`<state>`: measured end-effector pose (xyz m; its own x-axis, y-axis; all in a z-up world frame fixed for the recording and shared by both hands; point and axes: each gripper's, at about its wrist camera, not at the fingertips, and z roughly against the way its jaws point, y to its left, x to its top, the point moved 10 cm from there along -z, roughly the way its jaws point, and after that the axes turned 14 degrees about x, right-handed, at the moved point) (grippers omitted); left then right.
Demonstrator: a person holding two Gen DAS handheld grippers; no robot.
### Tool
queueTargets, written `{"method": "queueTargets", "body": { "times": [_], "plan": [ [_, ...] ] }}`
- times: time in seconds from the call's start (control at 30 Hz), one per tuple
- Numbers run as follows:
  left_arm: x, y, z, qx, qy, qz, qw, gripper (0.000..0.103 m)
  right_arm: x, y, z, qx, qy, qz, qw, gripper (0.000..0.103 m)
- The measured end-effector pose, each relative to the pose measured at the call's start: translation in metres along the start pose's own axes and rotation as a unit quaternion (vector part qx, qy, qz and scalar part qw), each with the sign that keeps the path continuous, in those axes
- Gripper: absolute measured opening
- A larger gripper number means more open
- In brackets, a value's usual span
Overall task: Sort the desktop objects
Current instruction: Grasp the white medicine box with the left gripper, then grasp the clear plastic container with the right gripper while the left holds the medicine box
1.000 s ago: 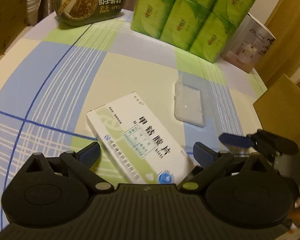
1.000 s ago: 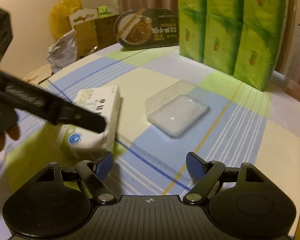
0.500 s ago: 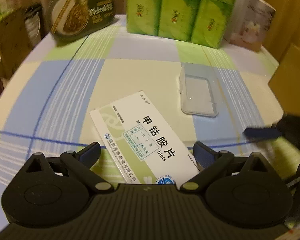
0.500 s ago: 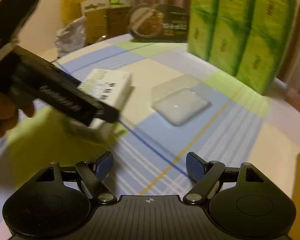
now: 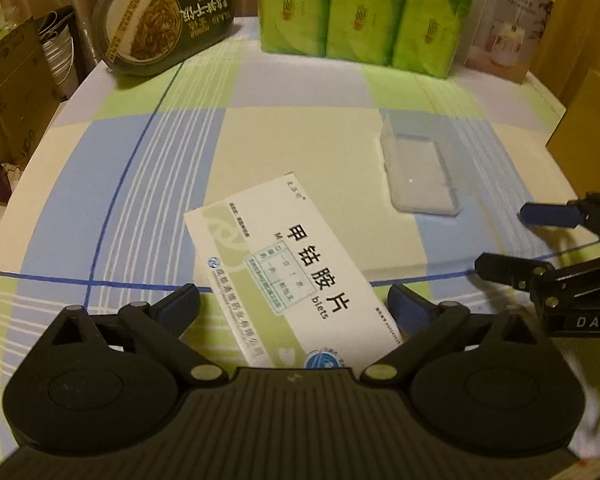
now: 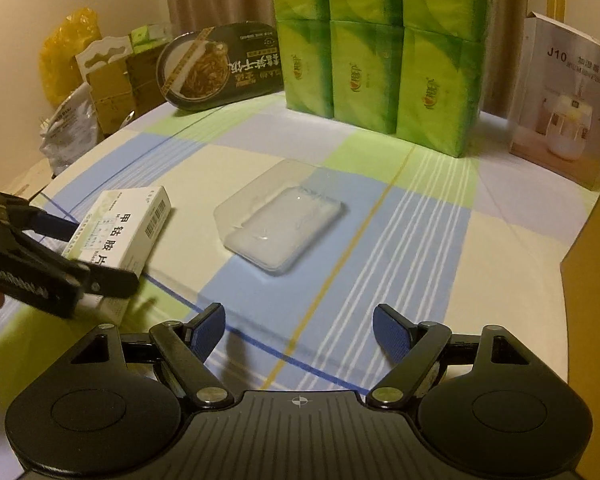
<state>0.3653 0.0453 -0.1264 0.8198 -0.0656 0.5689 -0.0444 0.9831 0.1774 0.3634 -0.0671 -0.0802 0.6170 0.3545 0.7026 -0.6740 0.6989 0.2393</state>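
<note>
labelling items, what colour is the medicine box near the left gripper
The medicine box is white with a pale green band and black lettering, clearest in the left wrist view.

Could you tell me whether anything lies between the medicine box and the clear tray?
Nothing visible does: only bare tablecloth separates the medicine box from the clear tray.

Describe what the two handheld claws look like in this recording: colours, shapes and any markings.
Both match: a matte black ribbed body with two round housings, black linkage arms on silver pivots, and blue pads on the fingertips. The left claw shows white lettering on its side in the right view; the right claw shows "DAS" on its side in the left view and a small crosshair mark on its body.
</note>
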Motion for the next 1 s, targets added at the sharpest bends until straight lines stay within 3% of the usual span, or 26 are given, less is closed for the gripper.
{"method": "queueTargets", "body": {
  "times": [0.07, 0.2, 0.53, 1.0],
  "plan": [
    [-0.001, -0.004, -0.001, 0.0, -0.003, -0.014, 0.9999, 0.091, 0.0, -0.001, -0.003, -0.002, 0.002, -0.001, 1.0, 0.08],
    [0.003, 0.003, 0.004, 0.021, -0.018, -0.034, 0.999, 0.068, 0.001, 0.0, -0.004, -0.007, -0.002, -0.009, 1.0, 0.081],
    [0.007, 0.017, 0.003, 0.015, -0.016, -0.017, 0.9996, 0.068, 0.006, 0.0, -0.003, -0.016, -0.012, -0.024, 1.0, 0.083],
    [0.023, 0.046, 0.01, 0.014, -0.032, 0.025, 0.9991, 0.067, 0.039, 0.006, -0.026, -0.021, -0.051, -0.044, 0.998, 0.084]
  ]
}}
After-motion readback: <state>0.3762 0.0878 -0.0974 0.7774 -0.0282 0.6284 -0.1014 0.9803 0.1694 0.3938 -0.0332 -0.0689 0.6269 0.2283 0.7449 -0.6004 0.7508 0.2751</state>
